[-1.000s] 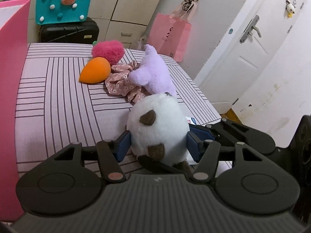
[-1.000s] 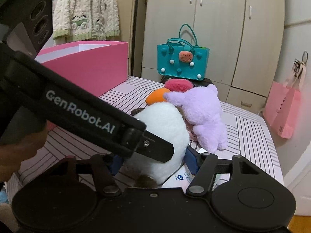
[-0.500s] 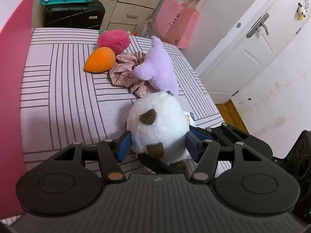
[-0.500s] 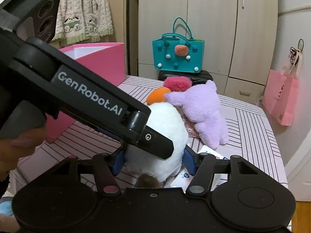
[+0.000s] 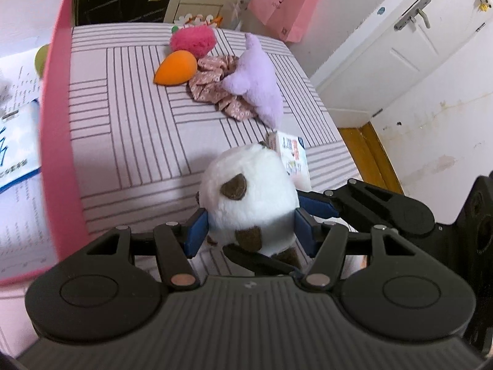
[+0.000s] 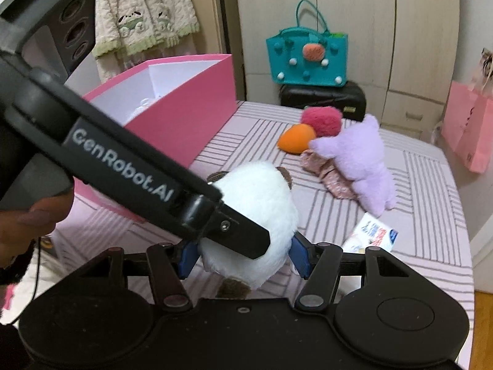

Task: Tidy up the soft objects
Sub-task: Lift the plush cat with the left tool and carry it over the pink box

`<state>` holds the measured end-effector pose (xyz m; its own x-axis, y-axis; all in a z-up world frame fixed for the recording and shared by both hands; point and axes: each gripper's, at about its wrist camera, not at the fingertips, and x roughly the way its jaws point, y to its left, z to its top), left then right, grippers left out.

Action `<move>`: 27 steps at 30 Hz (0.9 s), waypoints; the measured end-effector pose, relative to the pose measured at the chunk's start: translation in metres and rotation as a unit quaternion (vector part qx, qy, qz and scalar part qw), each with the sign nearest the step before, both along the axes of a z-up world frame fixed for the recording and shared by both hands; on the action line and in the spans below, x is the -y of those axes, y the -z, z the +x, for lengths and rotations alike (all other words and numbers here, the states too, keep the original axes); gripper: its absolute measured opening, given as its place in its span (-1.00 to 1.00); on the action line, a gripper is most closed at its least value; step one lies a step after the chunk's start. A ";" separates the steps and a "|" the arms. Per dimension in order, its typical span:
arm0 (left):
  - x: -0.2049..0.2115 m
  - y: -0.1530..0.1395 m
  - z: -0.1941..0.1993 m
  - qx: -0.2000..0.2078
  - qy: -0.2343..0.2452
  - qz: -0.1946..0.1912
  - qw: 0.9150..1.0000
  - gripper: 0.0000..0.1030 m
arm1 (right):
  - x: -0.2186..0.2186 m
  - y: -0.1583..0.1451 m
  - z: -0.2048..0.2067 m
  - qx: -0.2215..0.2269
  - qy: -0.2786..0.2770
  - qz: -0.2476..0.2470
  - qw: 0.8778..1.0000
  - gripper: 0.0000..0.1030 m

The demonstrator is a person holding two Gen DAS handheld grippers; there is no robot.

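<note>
A bed (image 5: 129, 141) with a smooth pale pink cover, printed with blocks of thin dark stripes, fills most of both views. Along its left edge stands a tall pink cardboard box (image 6: 191, 114), stiff and straight-walled, white inside, with printed paper lying in it. Against the wall beyond the far edge sit a hard black suitcase (image 6: 323, 98) with a teal felt bag (image 6: 308, 61) on top, dotted with pompoms. A glossy pink paper bag (image 5: 283, 3) hangs by the white door past the far right corner.

Above the near part of the bed, a round, fluffy white plush toy (image 5: 249, 203) with brown felt patches is held clear of the cover by both tongs. The left gripper (image 5: 251, 231) has its blue pads pressed into the toy's sides, clamped on it. The right gripper (image 6: 243, 256) also squeezes the toy between its blue pads, from the right side. In the right view the left gripper's black arm crosses the front of the toy and hides part of it; a hand (image 6: 27, 225) grips its handle.

Toward the far edge lies a cluster: a fuzzy lilac plush animal (image 5: 252, 83) lying across a ruffled floral fabric scrunchie (image 5: 212, 89), touching a smooth orange teardrop sponge (image 5: 175, 67) and a shaggy magenta ball (image 5: 192, 38). A small printed paper packet (image 5: 292, 154) lies flat near the right edge, just behind the held toy
</note>
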<state>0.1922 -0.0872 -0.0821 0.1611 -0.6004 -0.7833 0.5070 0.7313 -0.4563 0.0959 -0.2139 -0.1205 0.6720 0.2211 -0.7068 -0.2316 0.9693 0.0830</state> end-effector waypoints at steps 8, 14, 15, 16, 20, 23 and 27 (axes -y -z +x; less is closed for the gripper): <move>-0.036 -0.024 -0.005 -0.033 0.008 -0.022 0.999 0.13 | -0.017 -0.026 -0.007 -0.031 -0.015 0.034 0.999 0.28; -0.062 -0.052 -0.019 0.000 0.006 -0.037 0.999 0.13 | -0.036 -0.051 -0.013 -0.011 -0.038 0.030 0.999 0.28; -0.066 -0.057 -0.021 0.007 0.005 -0.036 0.999 0.13 | -0.041 -0.056 -0.013 -0.007 -0.043 0.027 0.999 0.27; -0.069 -0.063 -0.024 0.016 0.006 -0.034 0.999 0.13 | -0.043 -0.060 -0.012 -0.005 -0.047 0.025 0.999 0.27; -0.086 -0.083 -0.034 0.057 -0.001 -0.033 0.998 0.13 | -0.059 -0.079 -0.010 0.012 -0.065 0.018 0.998 0.27; -0.102 -0.096 -0.040 0.080 -0.011 -0.037 0.996 0.13 | -0.069 -0.089 -0.010 0.028 -0.076 0.022 0.997 0.27; -0.123 -0.110 -0.041 0.114 -0.032 -0.038 0.992 0.14 | -0.085 -0.102 -0.005 0.055 -0.101 0.029 0.993 0.28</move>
